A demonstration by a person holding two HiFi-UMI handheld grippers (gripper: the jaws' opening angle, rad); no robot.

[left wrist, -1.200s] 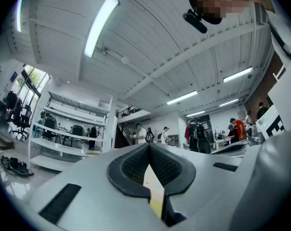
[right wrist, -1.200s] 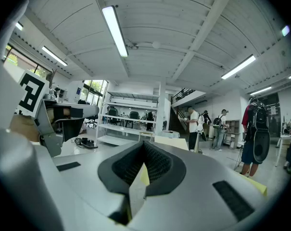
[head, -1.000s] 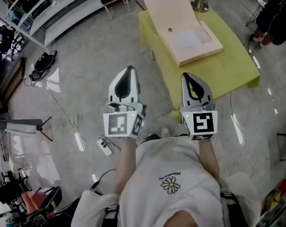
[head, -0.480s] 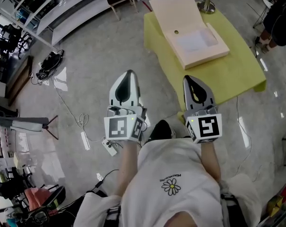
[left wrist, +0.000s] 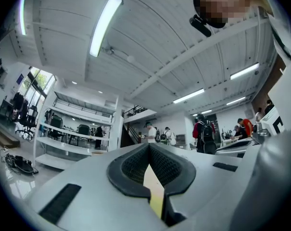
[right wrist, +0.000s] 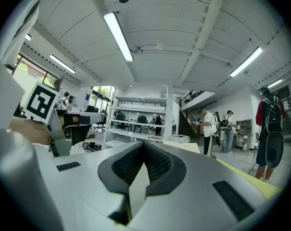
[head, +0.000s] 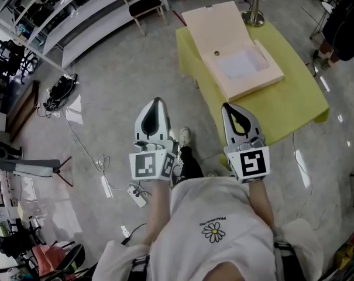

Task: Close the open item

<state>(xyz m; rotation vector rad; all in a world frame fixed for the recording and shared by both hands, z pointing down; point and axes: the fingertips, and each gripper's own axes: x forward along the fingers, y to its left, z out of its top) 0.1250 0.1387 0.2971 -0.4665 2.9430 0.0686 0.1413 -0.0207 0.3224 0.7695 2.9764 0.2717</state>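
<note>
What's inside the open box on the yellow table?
Only a flat white sheet shows in the box; anything beneath the sheet is covered.

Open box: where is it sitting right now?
In the head view the box lies upper right of centre on the yellow-green table, lid back, ahead of the right gripper, beside the metal stand base.

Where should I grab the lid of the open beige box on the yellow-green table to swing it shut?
Take the flat beige cardboard lid by its free far edge, opposite the hinge with the white-lined tray. It lies folded back away from you as a thin panel, so probably pinch that edge from its far side and swing it over the tray.
</note>
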